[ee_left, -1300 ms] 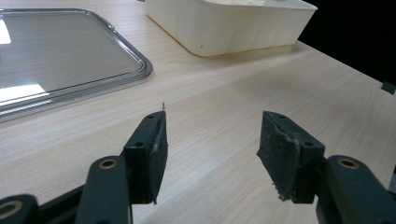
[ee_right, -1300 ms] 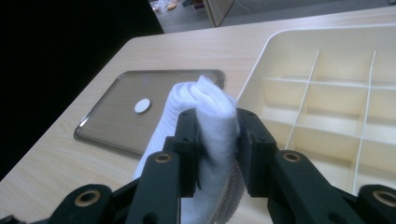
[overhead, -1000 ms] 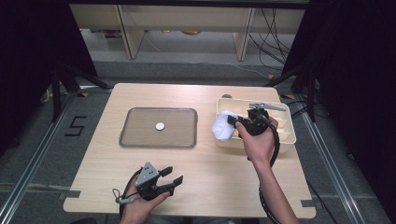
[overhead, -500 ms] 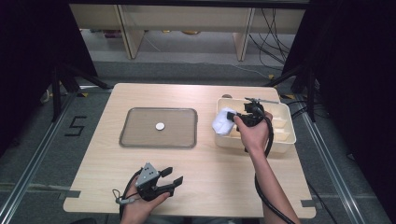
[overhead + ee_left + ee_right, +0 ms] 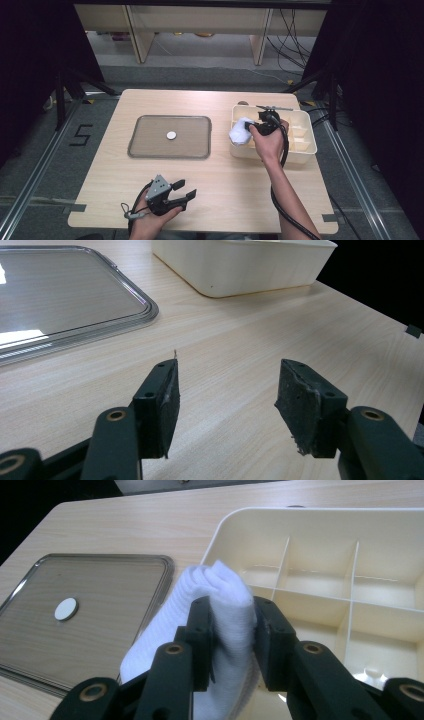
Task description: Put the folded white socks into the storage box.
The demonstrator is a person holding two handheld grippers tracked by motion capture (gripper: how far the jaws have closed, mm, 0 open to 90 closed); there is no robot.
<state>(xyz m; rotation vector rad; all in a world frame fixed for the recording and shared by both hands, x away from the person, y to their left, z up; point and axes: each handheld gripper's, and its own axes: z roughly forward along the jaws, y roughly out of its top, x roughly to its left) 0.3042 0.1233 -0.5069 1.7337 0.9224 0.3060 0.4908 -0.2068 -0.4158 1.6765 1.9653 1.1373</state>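
Overhead first: my right gripper (image 5: 254, 129) carries a folded white cloth (image 5: 240, 132) over the left end of the cream divided bin (image 5: 305, 145), probably fresh from a compartment. My left gripper (image 5: 182, 192) waits near the surface's (image 5: 225, 175) front edge, clear of the work. Left gripper view: its pads (image 5: 162, 402) stand apart over bare wood, holding nothing. Right gripper view: both pads pinch the cloth's fold, so it hangs bunched; beyond lies a clear tray (image 5: 150, 587) with a small white disc (image 5: 66, 608).
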